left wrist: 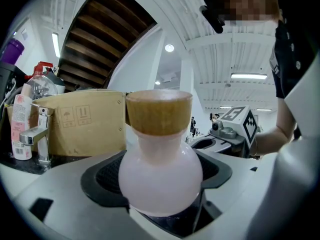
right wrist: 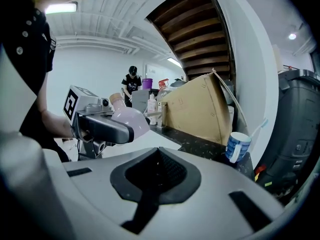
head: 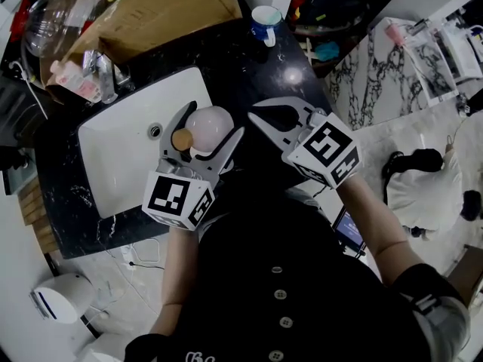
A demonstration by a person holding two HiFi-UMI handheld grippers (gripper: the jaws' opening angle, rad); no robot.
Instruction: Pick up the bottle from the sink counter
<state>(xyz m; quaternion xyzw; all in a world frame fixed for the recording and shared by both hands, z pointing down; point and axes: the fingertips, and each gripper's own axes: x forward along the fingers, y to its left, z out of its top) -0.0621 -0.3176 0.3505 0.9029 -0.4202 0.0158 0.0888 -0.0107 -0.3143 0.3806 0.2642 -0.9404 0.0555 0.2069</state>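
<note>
The bottle (head: pixel 210 125) is pale pink and round-bellied, with a brown wooden cap (head: pixel 181 139). It hangs tilted above the white sink (head: pixel 121 153), with my left gripper (head: pixel 213 121) shut on its belly. The left gripper view shows the bottle (left wrist: pixel 160 179) seated in the dark pads, cap (left wrist: pixel 159 111) up. My right gripper (head: pixel 260 119) hovers just right of it over the dark counter (head: pixel 249 66), jaws together and empty. The right gripper view shows the closed right gripper (right wrist: pixel 155 174) and, to the left, the bottle (right wrist: pixel 131 118) in the left gripper (right wrist: pixel 100 126).
A cardboard box (head: pixel 166 10) stands behind the sink, with the faucet (head: pixel 102 74) and a small pink bottle (head: pixel 72 80) at its left end. A blue-and-white mug (head: pixel 266 23) sits at the counter's far end. Marbled floor lies to the right.
</note>
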